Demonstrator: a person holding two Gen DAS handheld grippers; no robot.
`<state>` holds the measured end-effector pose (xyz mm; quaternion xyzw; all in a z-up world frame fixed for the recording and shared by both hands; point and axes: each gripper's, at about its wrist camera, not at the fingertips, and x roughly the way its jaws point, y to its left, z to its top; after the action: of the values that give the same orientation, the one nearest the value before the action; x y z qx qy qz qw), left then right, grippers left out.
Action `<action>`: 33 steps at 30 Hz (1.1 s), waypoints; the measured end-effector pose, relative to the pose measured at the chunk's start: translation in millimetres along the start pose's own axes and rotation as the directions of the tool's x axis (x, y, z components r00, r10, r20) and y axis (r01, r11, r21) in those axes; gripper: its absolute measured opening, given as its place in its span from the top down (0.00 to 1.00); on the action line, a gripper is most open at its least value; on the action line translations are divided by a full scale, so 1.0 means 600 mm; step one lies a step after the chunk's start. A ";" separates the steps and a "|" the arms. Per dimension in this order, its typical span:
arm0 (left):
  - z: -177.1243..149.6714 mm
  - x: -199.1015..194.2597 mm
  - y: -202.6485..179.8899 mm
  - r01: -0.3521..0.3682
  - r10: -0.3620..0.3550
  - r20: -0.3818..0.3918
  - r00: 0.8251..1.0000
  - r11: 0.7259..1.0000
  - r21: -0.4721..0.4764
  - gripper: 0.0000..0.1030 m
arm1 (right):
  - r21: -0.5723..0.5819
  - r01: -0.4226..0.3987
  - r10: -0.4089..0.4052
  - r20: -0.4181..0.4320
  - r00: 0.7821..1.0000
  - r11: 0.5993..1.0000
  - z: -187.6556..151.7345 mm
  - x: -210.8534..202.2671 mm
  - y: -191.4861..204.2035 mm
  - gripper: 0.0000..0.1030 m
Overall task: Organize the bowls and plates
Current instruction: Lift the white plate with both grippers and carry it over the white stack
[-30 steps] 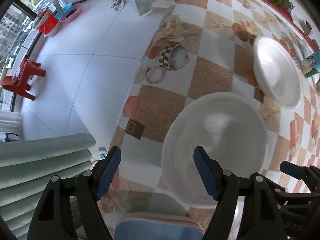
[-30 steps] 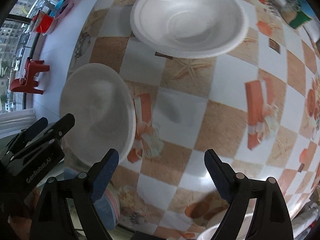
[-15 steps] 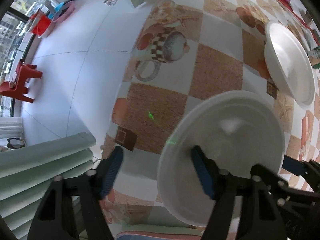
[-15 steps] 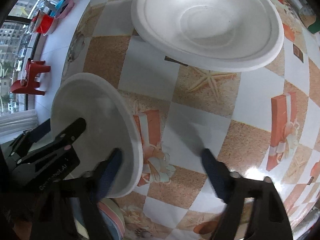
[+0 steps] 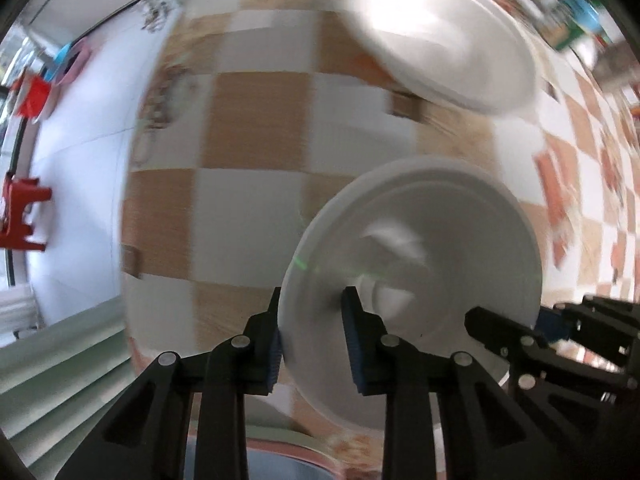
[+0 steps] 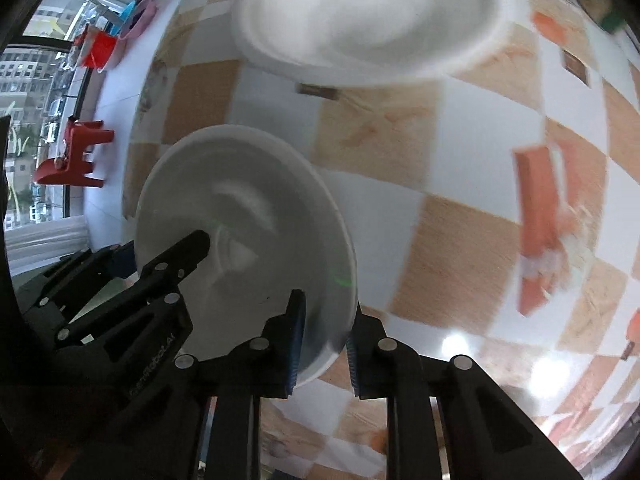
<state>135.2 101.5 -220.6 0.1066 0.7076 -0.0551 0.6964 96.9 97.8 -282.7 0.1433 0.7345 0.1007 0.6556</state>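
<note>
Plate tilted, L gripper & R gripper clamping opposite rims.

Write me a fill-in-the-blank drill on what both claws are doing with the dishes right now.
1. The left claw and the right claw grip the same white ____ by opposite rims.
2. A second white dish lies on the ____ tablecloth.
3. Beyond the table, on the floor, stands a ____ plastic stool.

Missing words: bowl; checkered; red
</note>
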 end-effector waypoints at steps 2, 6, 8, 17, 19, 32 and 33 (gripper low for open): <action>-0.005 0.001 -0.031 0.012 -0.012 -0.005 1.000 0.999 0.029 0.71 | 0.010 0.009 -0.009 -0.002 1.000 1.000 -0.010 -0.006 -0.019 0.79; -0.005 0.004 -0.081 0.043 -0.042 -0.016 0.999 0.998 0.050 0.71 | 0.051 0.018 -0.018 -0.005 1.000 0.999 -0.038 -0.020 -0.072 0.79; -0.008 0.006 -0.109 0.052 -0.051 -0.023 0.998 0.997 0.063 0.71 | 0.074 0.030 -0.030 -0.003 1.000 0.997 -0.045 -0.025 -0.090 0.79; -0.004 0.012 -0.211 0.036 -0.032 -0.024 0.999 0.984 0.176 0.71 | 0.189 0.028 -0.030 0.008 1.000 0.982 -0.073 -0.030 -0.151 0.79; -0.003 0.014 -0.232 0.035 -0.030 -0.029 0.999 0.981 0.191 0.71 | 0.205 0.019 -0.022 0.010 1.000 0.979 -0.083 -0.033 -0.168 0.79; 0.014 -0.040 -0.203 0.037 -0.044 0.044 0.998 0.987 0.158 0.71 | 0.248 -0.063 0.040 0.096 0.995 0.967 -0.078 -0.077 -0.226 0.79; 0.014 -0.046 -0.204 0.038 -0.046 0.049 0.998 0.987 0.158 0.71 | 0.248 -0.068 0.043 0.104 0.994 0.966 -0.077 -0.081 -0.225 0.79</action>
<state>115.7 -21.2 -201.6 0.1444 0.6846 -0.1281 0.7029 45.5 -43.9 -277.1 0.2505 0.7039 0.0183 0.6644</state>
